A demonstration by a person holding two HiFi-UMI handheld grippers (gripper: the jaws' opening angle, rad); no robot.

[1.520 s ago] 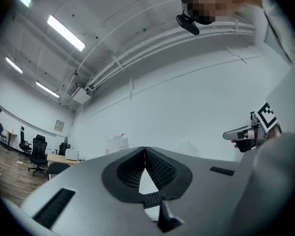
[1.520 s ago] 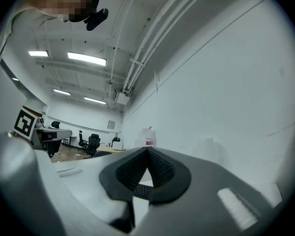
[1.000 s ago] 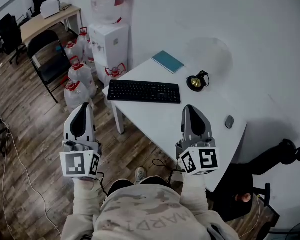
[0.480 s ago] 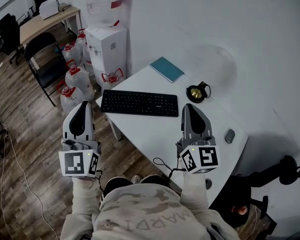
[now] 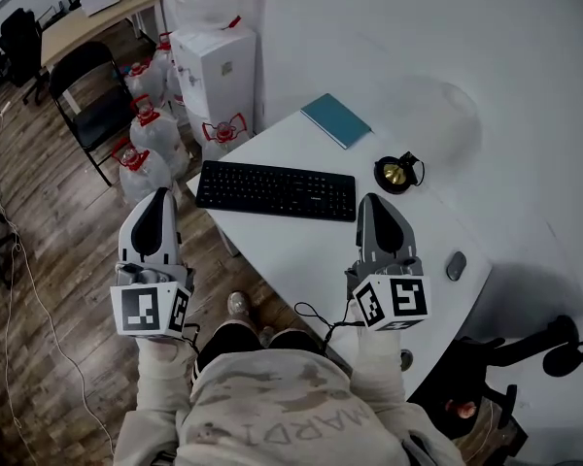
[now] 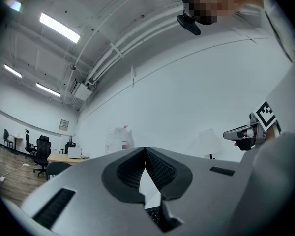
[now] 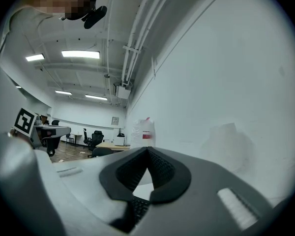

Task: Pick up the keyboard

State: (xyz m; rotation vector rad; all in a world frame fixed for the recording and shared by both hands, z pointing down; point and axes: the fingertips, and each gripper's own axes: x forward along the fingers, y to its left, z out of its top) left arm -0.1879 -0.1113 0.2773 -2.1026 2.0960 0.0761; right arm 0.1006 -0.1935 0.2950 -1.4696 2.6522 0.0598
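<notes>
The left gripper (image 5: 157, 196) hovers short of the surface (image 5: 301, 250), showing over the wooden floor by its near-left edge. Its fingers (image 6: 157, 168) are clenched, pads pressed together, with nothing between them. The keyboard (image 5: 276, 190) lies flat on the surface with its keys up, ahead of both pairs of fingers and roughly between their two lines. Its left end is ahead and to the right of the left fingers, and its right end is just ahead and to the left of the right ones. Its long axis runs crosswise to the way the fingers point, the right end a touch nearer the person, so a long edge faces them. The right gripper (image 5: 373, 202) hangs over the near part of the surface, its fingers (image 7: 160, 168) likewise clenched on nothing. Beyond and to the right of them sit a small dark-and-brass object (image 5: 396, 173) and a mouse (image 5: 456, 265).

This looks like the approach — no contact with the keyboard yet. The next move likely calls for both pairs of fingers to part, then to come forward and down toward the two short ends — or the near long edge — before closing and lifting evenly so it stays level.
</notes>
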